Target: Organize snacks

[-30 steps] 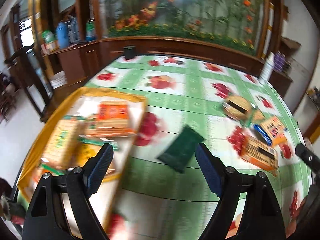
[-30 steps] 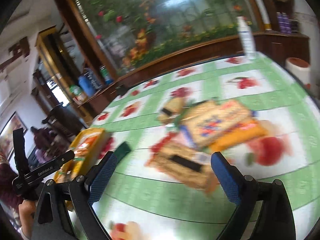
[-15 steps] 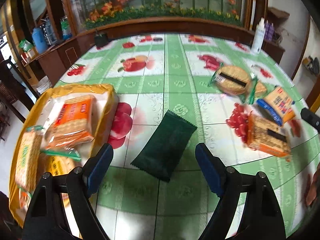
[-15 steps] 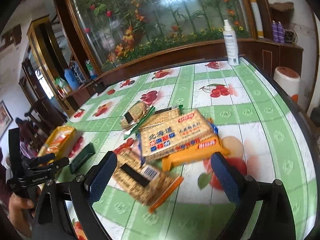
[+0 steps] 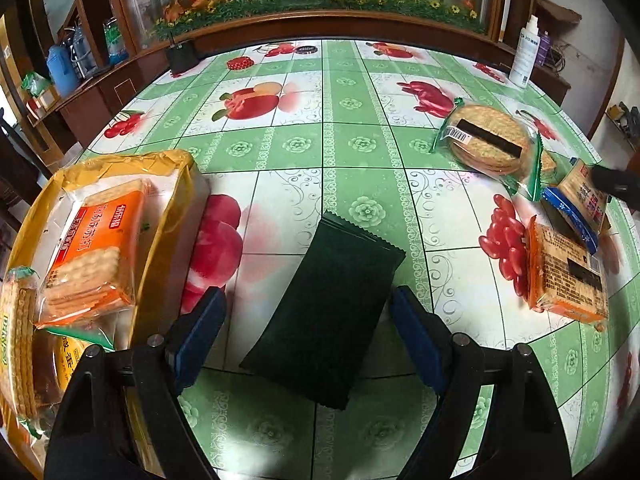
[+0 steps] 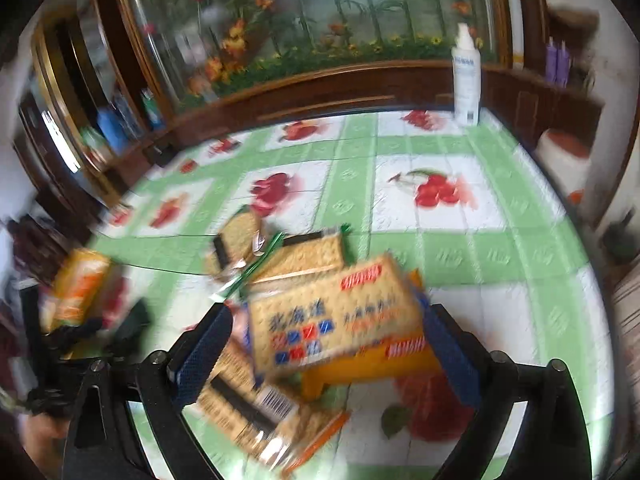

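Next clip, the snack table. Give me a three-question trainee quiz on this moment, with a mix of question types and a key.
1. True or false: the left tool is shut on the dark green foil snack packet.
2. Multiple choice: the orange-labelled cracker pack lies (A) in the yellow plastic bag, (B) beside the white spray bottle, (C) on the round biscuit pack.
3. Fill in: the right tool has just been opening, and its fingers straddle the cracker pack with blue and red ____.

Key: 1 false, since the packet lies flat on the green fruit-print tablecloth between open fingers; 2 A; 3 squares.
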The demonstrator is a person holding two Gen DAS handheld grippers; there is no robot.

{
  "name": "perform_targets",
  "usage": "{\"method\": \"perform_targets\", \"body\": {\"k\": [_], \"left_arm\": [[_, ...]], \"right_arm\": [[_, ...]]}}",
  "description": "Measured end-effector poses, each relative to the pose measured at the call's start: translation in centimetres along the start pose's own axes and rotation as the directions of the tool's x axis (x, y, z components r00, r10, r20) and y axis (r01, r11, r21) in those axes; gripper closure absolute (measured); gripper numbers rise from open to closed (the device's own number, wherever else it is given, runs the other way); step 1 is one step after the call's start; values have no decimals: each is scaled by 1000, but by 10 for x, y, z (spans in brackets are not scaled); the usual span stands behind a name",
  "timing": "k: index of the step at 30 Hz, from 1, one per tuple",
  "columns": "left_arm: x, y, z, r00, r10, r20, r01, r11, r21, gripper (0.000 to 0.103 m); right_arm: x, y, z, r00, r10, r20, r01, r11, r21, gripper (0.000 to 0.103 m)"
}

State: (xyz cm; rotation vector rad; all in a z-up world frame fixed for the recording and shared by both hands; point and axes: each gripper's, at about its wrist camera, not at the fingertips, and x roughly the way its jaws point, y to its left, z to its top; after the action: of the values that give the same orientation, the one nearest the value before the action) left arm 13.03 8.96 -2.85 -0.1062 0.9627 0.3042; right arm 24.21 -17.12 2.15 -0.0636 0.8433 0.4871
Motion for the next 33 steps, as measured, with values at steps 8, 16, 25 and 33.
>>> {"method": "perform_targets", "body": {"k": [8, 16, 25, 33], "left_arm": [[0, 5, 1, 1000, 7, -19, -6, 1000, 30, 18], [-4, -8, -5, 988, -130, -87, 137, 988, 74, 18], [-4, 10, 12, 993, -112, -29, 112, 993, 25, 18], [9, 0, 12, 998, -60, -11, 60, 993, 98, 17]], "right_arm": [[48, 44, 9, 960, -270, -75, 239, 929, -284, 4], [-35, -30, -48, 984, -173, -50, 167, 980, -108, 3], [-67, -78, -82, 992, -107, -62, 118, 973, 200, 3], [-49, -58, -120, 972, -189, -140, 210, 965, 154, 2]]}}
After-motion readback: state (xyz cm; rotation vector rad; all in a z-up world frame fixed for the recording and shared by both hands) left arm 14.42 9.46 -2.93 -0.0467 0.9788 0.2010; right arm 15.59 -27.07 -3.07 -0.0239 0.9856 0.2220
